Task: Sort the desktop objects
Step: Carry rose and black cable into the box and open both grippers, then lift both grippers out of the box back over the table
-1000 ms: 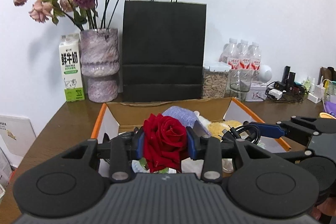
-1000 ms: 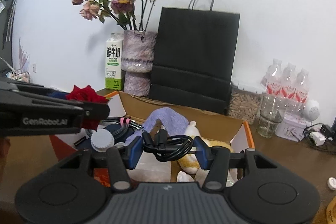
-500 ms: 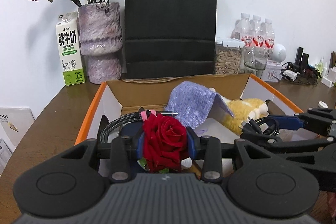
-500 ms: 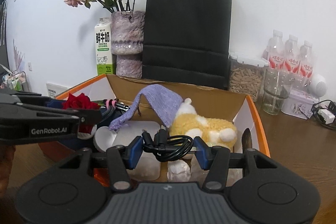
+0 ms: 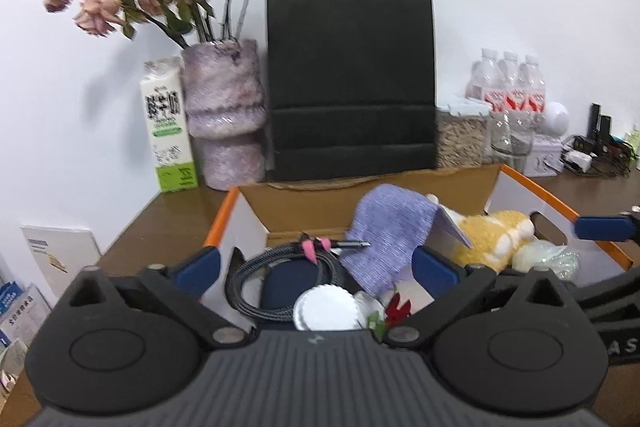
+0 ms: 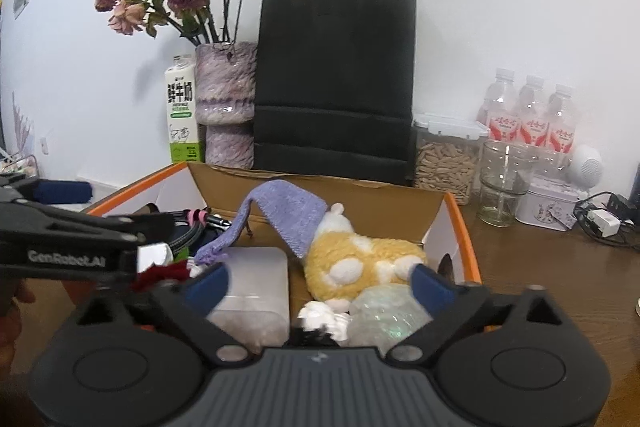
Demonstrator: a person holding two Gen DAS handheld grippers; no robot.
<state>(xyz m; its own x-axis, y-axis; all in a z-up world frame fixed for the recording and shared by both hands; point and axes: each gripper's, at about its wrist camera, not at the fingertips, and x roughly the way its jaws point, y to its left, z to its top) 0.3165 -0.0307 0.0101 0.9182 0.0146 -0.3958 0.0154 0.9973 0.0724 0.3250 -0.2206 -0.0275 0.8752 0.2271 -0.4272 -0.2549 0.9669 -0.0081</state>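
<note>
both fingers opening over the box

our left gripper point(image 5: 316, 265) is opening its fingers wide, with nothing pressed between them. the red rose point(image 5: 398, 307) lies in the box point(image 5: 224, 223), low at 5 o'clock from the coiled cable point(image 5: 276, 267). our right gripper point(image 6: 320, 279) is opening wide too, and holds nothing. under it we see a bit of black cord point(image 6: 312, 337) in the box. the yellow plush toy point(image 6: 360, 259) lies at 12 o'clock from the cord, under a purple cloth point(image 6: 288, 207). the box sits on the brown bench point(image 6: 560, 267).
</note>
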